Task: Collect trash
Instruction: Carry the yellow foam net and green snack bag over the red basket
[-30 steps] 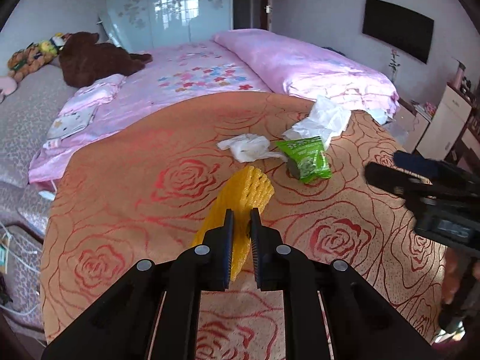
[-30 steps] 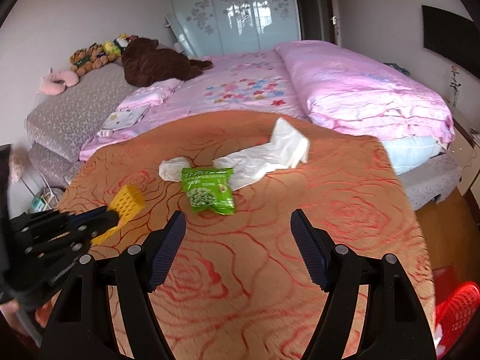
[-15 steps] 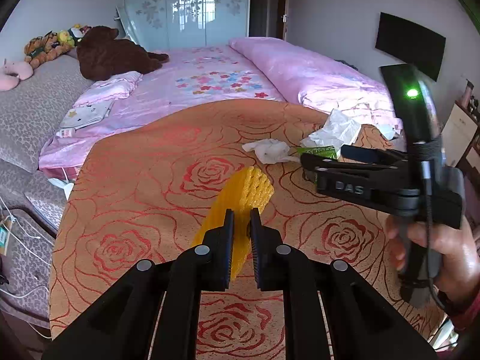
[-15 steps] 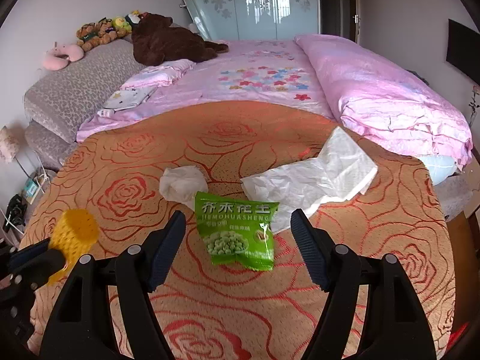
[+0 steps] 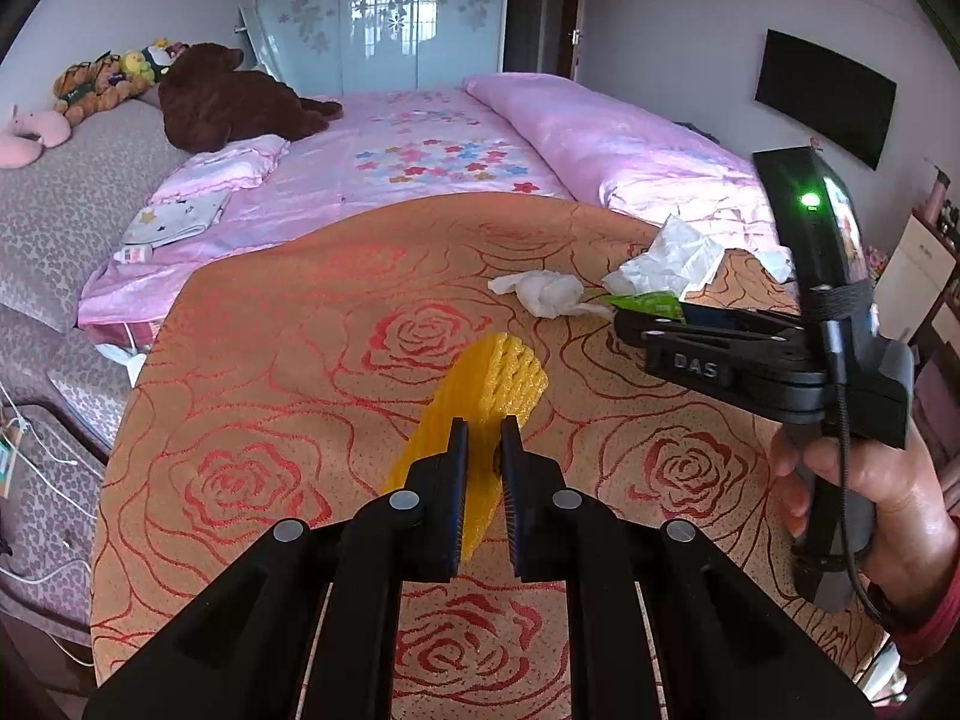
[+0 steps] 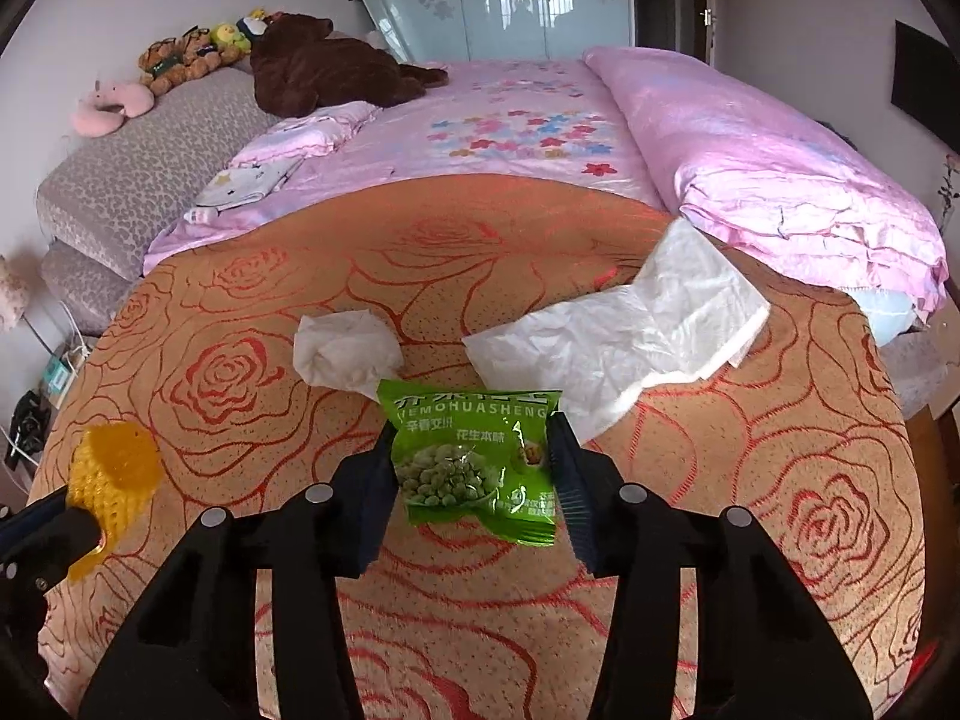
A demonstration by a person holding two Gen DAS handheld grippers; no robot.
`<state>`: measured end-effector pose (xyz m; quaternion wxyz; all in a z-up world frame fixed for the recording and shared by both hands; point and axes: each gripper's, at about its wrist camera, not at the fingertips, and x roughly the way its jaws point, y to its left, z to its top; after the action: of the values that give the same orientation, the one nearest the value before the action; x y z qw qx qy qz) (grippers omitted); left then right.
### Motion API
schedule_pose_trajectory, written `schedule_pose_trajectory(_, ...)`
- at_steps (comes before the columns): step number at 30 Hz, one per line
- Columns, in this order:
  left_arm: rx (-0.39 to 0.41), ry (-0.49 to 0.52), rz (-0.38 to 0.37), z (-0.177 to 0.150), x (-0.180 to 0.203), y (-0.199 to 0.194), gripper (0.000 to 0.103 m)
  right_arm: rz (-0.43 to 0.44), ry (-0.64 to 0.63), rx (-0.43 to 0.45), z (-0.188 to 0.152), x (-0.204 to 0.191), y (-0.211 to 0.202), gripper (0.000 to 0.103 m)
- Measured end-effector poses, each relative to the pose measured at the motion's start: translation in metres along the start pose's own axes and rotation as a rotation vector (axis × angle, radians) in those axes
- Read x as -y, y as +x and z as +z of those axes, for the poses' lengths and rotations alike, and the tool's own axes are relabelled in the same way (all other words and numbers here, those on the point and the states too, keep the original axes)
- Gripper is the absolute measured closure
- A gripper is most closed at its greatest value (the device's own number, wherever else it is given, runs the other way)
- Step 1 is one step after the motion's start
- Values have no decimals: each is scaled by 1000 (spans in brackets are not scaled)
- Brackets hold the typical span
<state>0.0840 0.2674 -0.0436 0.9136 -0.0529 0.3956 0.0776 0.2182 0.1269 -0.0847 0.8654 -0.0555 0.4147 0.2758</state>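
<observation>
My left gripper (image 5: 480, 426) is shut on a yellow foam net sleeve (image 5: 510, 372), held just above the orange rose tablecloth (image 5: 300, 360). A green snack packet (image 6: 468, 468) lies between the fingers of my right gripper (image 6: 468, 429). Its jaws are closing, and the pads meet both side edges of the packet. Just behind the packet lie a crumpled white tissue (image 6: 342, 348) and a flat white paper napkin (image 6: 636, 330). In the left wrist view the right gripper (image 5: 624, 318) reaches in from the right, held by a hand (image 5: 870, 498). The yellow sleeve (image 6: 117, 468) shows at the right view's lower left.
A bed with a pink quilt (image 6: 780, 180) lies beyond the table, with a brown plush bear (image 6: 324, 72) and other soft toys on a grey headboard cushion (image 6: 138, 180). Cables (image 5: 36, 450) hang at the left. A cabinet (image 5: 918, 264) stands on the right.
The right gripper moved forward and down over the green packet, and its jaws narrowed onto the packet's sides. The left gripper kept hold of the yellow sleeve and barely moved.
</observation>
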Motion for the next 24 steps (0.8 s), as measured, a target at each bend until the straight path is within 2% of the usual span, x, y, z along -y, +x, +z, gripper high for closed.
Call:
schedule_pose_trajectory(13,14,-10,-11,-2,13,-7,92,-18,57,83,-36,29,-67,57)
schedule_pose_trajectory(24,44,-6,-39,0,42,-18,92,-83,108,135,-54,53,-118,57)
